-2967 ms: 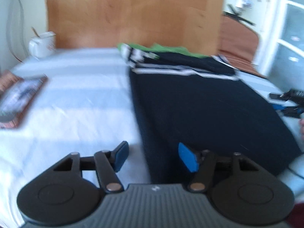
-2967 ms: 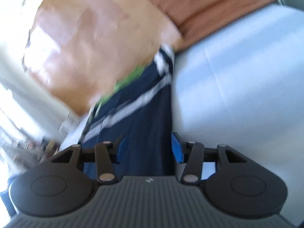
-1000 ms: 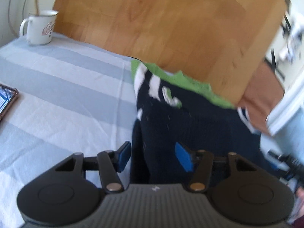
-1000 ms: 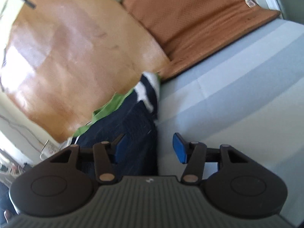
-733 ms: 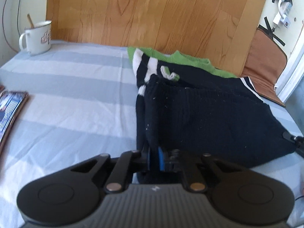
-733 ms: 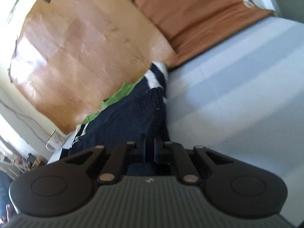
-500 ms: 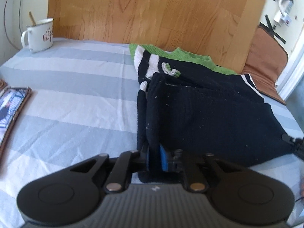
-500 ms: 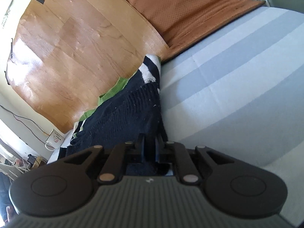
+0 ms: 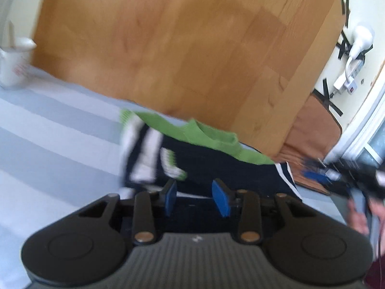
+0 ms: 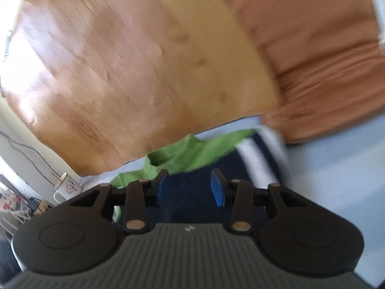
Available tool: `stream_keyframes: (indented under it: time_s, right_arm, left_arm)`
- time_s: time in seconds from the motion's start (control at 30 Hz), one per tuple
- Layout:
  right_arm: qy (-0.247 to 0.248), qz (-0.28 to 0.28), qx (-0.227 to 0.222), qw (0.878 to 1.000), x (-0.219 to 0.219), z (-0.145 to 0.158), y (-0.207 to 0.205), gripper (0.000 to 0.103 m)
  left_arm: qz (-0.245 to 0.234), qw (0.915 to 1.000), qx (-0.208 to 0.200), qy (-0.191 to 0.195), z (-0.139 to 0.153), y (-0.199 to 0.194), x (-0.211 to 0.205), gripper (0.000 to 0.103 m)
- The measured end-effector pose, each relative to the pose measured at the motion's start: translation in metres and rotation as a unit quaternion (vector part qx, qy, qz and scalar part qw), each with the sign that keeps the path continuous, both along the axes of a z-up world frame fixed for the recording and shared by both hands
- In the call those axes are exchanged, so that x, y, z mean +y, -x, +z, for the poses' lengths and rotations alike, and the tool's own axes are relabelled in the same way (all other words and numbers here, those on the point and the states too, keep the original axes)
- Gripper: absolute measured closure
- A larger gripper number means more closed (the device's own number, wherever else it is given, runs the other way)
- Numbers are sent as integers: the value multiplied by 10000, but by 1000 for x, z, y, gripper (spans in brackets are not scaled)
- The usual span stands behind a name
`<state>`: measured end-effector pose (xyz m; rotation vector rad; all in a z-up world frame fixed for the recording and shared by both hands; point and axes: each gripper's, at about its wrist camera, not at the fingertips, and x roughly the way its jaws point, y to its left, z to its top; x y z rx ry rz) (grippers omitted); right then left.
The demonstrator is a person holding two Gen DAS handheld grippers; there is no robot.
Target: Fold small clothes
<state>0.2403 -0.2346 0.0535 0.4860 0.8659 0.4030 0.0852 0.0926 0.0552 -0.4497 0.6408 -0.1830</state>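
A folded dark navy garment (image 9: 216,166) with a green collar and white stripes lies on the striped blue-grey sheet (image 9: 48,130), close to the wooden headboard. It also shows in the right wrist view (image 10: 192,192). My left gripper (image 9: 195,198) is open and empty, just over the garment's near part. My right gripper (image 10: 190,189) is open and empty, over the garment's navy cloth. The right gripper also appears blurred at the right edge of the left wrist view (image 9: 336,175). Both views are motion-blurred.
A white mug (image 9: 14,62) stands at the far left by the wooden headboard (image 9: 180,48); it also shows in the right wrist view (image 10: 67,187). A brown cushion (image 10: 324,60) leans at the right. A white plug and power strip (image 9: 356,55) hang on the wall.
Both grippers were shut on the garment's near edge half a second ago; now both have let go, opened and swung forward toward the headboard.
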Motion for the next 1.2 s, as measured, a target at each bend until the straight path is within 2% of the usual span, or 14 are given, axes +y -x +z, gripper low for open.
stream_keyframes:
  time_s: [0.07, 0.13, 0.17, 0.23, 0.3, 0.37, 0.43, 0.57, 0.7, 0.87, 0.93, 0.97, 1.0, 1.2]
  right_arm:
    - [57, 22, 276, 9996, 31, -9, -39, 60]
    - [344, 87, 364, 9987, 60, -16, -71, 58]
    - [550, 114, 356, 9978, 76, -20, -86, 56]
    - [909, 181, 323, 9952, 104, -29, -109, 56]
    - [761, 319, 620, 9947, 122, -40, -125, 55]
    - [68, 284, 1015, 9944, 130, -51, -132, 54]
    - [-36, 218, 1163, 9930, 141, -58, -136, 51]
    - [502, 137, 1461, 9879, 160, -71, -150, 50]
    - [1266, 657, 1483, 9786, 184, -68, -160, 48]
    - [1327, 1033, 1451, 9750, 206, -61, -155, 48]
    - [1355, 1077, 1477, 9738, 213, -68, -160, 58]
    - [1395, 1085, 1489, 9729, 216, -72, -159, 86]
    - [1423, 1071, 1484, 9727, 214, -74, -156, 96]
    - [627, 863, 802, 9911, 174, -40, -124, 96]
  left_arm:
    - [-85, 9999, 146, 6, -20, -12, -12, 69]
    - [-177, 9991, 324, -231, -36, -15, -18, 72]
    - [-223, 9987, 252, -371, -33, -12, -20, 71]
    - [-305, 9987, 212, -359, -33, -8, -20, 66]
    - [-319, 9985, 258, -361, -32, -7, -19, 66]
    - [-311, 9986, 296, -315, -32, -7, -19, 65]
    - [-298, 9987, 337, -244, -31, -7, -16, 65]
    - [-278, 9987, 402, -152, -29, -5, -13, 64]
    - [-307, 9986, 417, -146, -27, -3, -15, 58]
    - [-298, 9985, 439, -108, -26, -2, -15, 56]
    - [-301, 9985, 436, -105, -25, -2, -15, 56]
    - [-300, 9985, 438, -97, -25, -2, -14, 56]
    - [-289, 9986, 438, -87, -25, -1, -14, 56]
    - [-169, 9990, 411, 59, -22, -1, -5, 56]
